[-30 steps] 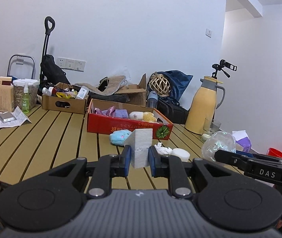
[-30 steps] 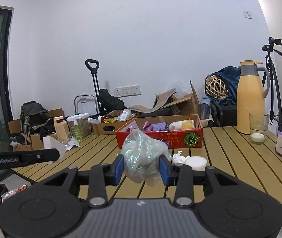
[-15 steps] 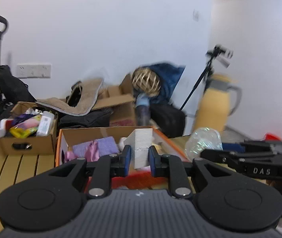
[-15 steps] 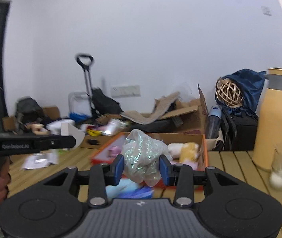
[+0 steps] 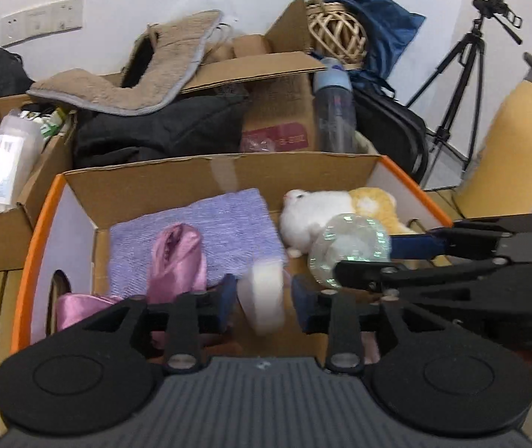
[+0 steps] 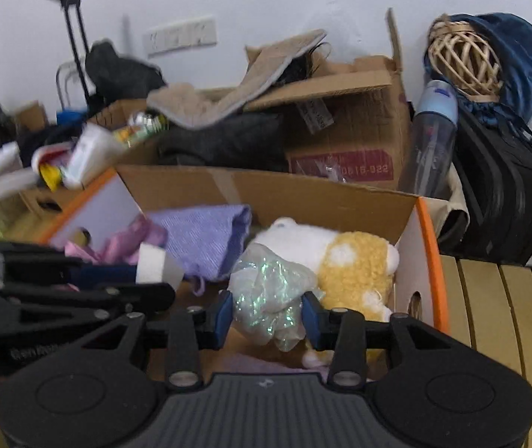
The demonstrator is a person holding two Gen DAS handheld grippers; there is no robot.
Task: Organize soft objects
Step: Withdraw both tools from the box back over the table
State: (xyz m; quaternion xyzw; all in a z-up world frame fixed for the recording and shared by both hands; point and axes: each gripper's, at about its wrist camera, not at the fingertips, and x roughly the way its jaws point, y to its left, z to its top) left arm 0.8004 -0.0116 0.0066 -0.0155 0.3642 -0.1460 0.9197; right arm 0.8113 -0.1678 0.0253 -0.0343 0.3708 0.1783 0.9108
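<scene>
The white foam block [image 5: 262, 300] is judged to be very light and springy, easily dented but quick to recover, so a squeeze across its flat faces is all that is needed. In the left wrist view it is seen blurred between the fingers of the left gripper [image 5: 262, 304], whose pads appear spread slightly wider than the block; whether it is being let go or is only loosely pinched cannot be told with certainty. It hangs over the near part of the orange-rimmed cardboard box [image 5: 225, 173].

The iridescent crumpled film bundle [image 6: 269, 298] is judged to be almost weightless, slippery and shapeless (it would deform rather than break), and is best taken around its bulk, as is done here. It is clenched between the blue pads of the right gripper [image 6: 268, 315], above the box floor and just in front of the white-and-yellow plush toy [image 6: 340, 257].

Both grippers are held side by side over the box, pitched forward and downward, the left one towards the purple cloth [image 5: 206, 227] and pink satin fabric [image 5: 178, 257], the right one towards the plush
</scene>
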